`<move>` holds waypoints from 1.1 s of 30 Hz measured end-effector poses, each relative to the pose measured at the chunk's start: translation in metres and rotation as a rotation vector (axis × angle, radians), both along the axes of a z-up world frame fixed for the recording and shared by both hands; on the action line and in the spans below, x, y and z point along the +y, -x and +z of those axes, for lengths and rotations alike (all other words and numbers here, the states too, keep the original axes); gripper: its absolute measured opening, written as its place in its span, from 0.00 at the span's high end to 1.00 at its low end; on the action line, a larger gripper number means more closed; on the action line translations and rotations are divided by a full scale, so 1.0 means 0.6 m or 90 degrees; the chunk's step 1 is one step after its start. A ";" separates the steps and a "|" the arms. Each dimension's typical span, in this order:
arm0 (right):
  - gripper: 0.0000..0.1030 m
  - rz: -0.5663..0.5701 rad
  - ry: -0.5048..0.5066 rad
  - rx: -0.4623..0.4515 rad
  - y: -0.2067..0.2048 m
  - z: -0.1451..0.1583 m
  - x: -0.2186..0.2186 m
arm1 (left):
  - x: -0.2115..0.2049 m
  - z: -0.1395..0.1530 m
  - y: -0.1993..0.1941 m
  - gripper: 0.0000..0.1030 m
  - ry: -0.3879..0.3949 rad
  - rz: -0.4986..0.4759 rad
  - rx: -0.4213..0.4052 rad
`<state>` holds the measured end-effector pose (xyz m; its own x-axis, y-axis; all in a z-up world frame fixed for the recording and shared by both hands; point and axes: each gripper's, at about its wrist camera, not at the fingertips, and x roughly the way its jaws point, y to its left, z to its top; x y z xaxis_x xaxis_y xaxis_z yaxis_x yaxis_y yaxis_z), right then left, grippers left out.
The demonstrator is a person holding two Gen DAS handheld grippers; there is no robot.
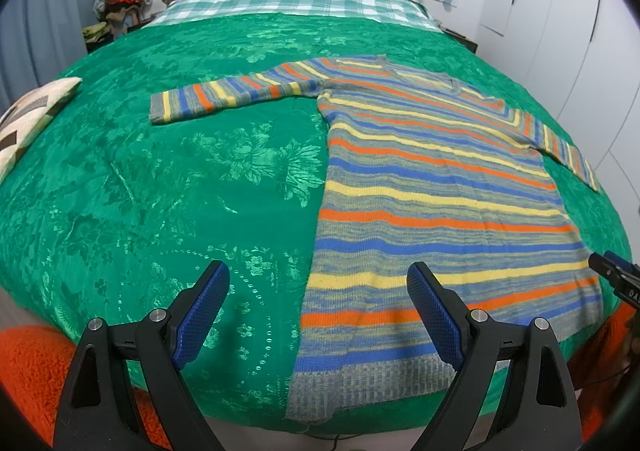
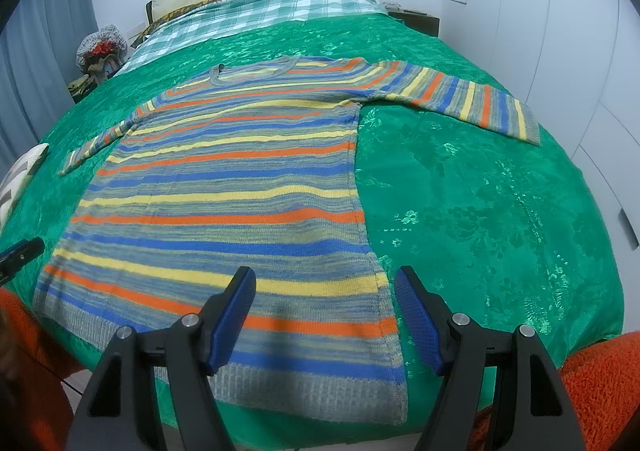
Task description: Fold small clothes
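- We see the striped sweater (image 1: 440, 187) lying flat and face up on the green bedspread (image 1: 160, 191), both sleeves spread outward, hem toward us at the near edge of the bed.
- In the left wrist view the sweater's far sleeve runs to the right and its cuff is small and stretched by the lens; we cannot read its detail there.
- In the right wrist view the other sleeve thins out at the left, and its cuff is hard to make out.
- The bed's near edge is cut off by the tools' black frames in both views; something orange and fuzzy (image 2: 600, 383) shows at the lower corners, and we cannot tell what it is.
- A pile of things (image 1: 120, 3) beside the headboard is too small to identify.
- The left tool (image 1: 318, 315) points down at a slant over the sweater's left hem corner, released, its fingers wide apart, nothing between the pads.
- The right tool (image 2: 325, 321) slants down likewise over the right hem corner, its fingers parted and gripping nothing; whether the pads touch the knit we cannot tell.
- Each view catches only the tip of the other tool at its edge.
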<state>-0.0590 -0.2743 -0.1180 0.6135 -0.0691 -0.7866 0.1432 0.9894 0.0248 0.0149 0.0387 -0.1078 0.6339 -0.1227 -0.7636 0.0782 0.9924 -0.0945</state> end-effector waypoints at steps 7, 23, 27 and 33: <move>0.31 0.001 -0.001 0.001 0.000 0.000 0.000 | 0.000 -0.001 0.000 0.11 -0.002 -0.001 0.002; 0.31 0.001 -0.001 0.003 0.000 -0.002 0.000 | -0.001 -0.004 -0.002 0.11 -0.004 -0.002 0.001; 0.31 0.000 -0.002 0.004 -0.001 -0.004 0.001 | 0.000 -0.005 -0.003 0.11 -0.007 -0.001 0.001; 0.31 0.001 -0.002 0.003 -0.001 -0.004 0.000 | 0.003 -0.007 -0.003 0.11 -0.006 0.002 0.000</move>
